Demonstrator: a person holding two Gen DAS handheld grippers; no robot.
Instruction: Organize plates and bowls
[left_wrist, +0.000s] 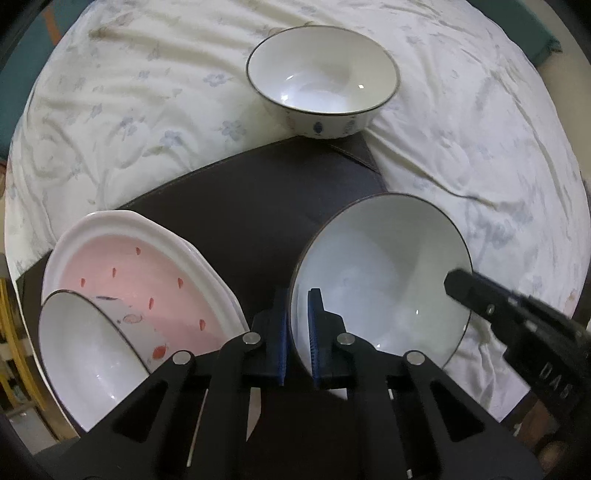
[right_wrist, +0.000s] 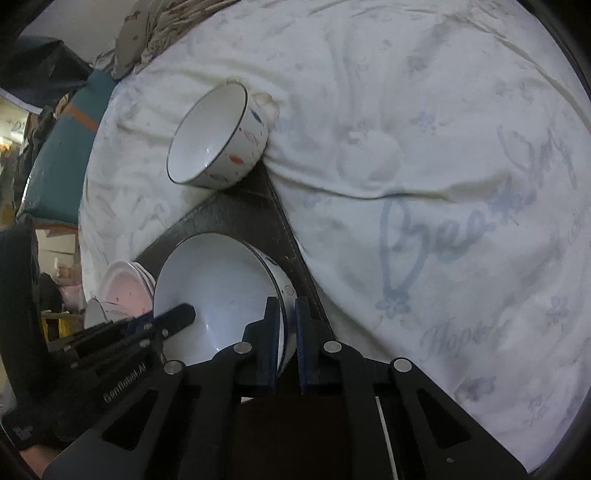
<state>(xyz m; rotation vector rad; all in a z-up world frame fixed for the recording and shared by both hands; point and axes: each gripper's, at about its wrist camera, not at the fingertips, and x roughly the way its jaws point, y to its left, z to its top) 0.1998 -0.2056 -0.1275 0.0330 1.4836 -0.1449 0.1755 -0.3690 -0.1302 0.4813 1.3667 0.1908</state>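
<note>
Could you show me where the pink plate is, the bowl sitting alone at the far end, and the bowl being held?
pink plate (left_wrist: 147, 269), left wrist view, on its pink inner face.
far bowl (left_wrist: 321, 74), left wrist view, on its white inside.
held bowl (left_wrist: 384, 273), left wrist view, on its inner wall.

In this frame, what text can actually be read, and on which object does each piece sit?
"GenRobot.AI": on the left gripper body, right wrist view.
"DAS": on the right gripper body, left wrist view; anything further is cut off.
"Hope": pale script on the bedsheet.
Large blue script on the bedsheet above it: too faint to read reliably.
</note>
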